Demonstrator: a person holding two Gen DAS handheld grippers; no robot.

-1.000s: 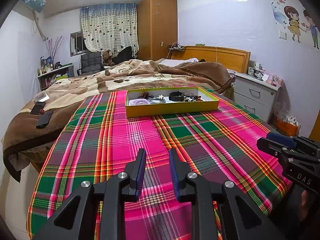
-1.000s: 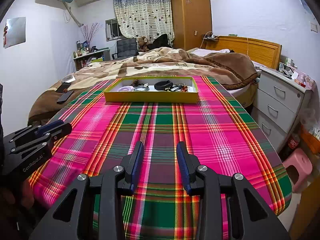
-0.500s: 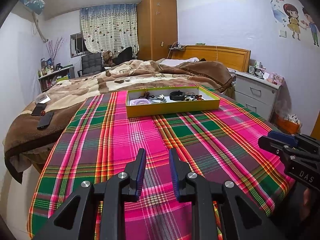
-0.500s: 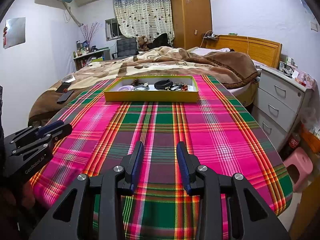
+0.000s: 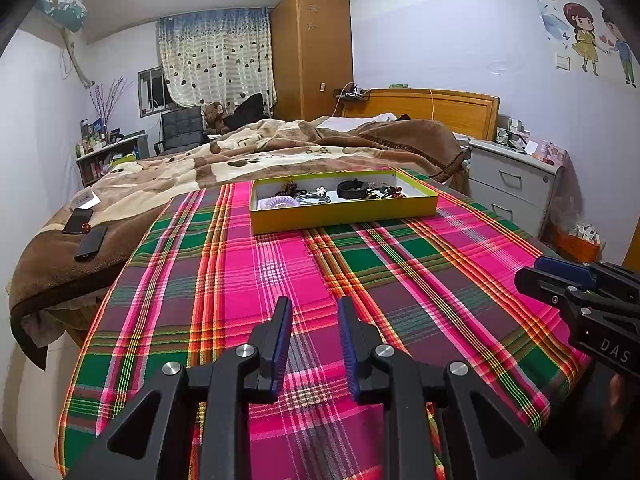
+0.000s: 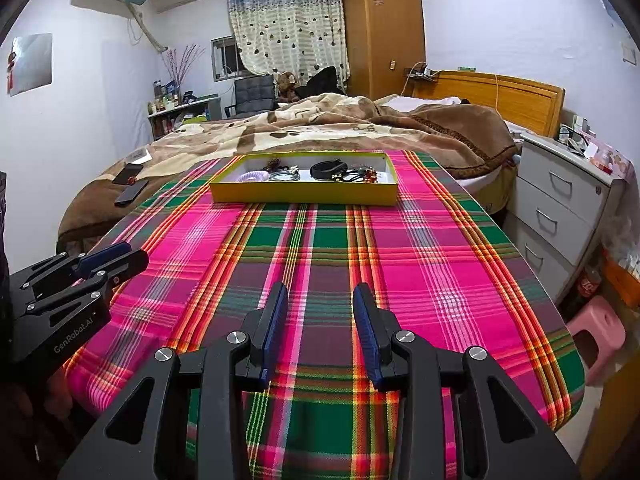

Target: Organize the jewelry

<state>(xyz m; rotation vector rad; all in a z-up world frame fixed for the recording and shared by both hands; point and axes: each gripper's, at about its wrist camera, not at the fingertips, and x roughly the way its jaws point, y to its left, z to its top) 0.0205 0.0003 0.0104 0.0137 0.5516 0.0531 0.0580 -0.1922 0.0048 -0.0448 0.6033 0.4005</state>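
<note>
two grippers of yours hover over the plaid cloth (image 6: pixel 400 248), fingers apart and holding nothing: the left gripper (image 5: pixel 312 316) and the right gripper (image 6: pixel 320 304). well ahead of both sits the shallow yellow tray (image 6: pixel 304 194), white inside, holding a lilac coil, a black band and dark beaded pieces. since a second ago, almost nothing has shifted.

A wooden wardrobe (image 6: pixel 383 28) stands in the far corner, a curtained window (image 6: pixel 286 28) left of it. Right of the wardrobe are the bed's headboard (image 6: pixel 500 98) and grey drawers (image 6: pixel 560 200). The walls are pale.
</note>
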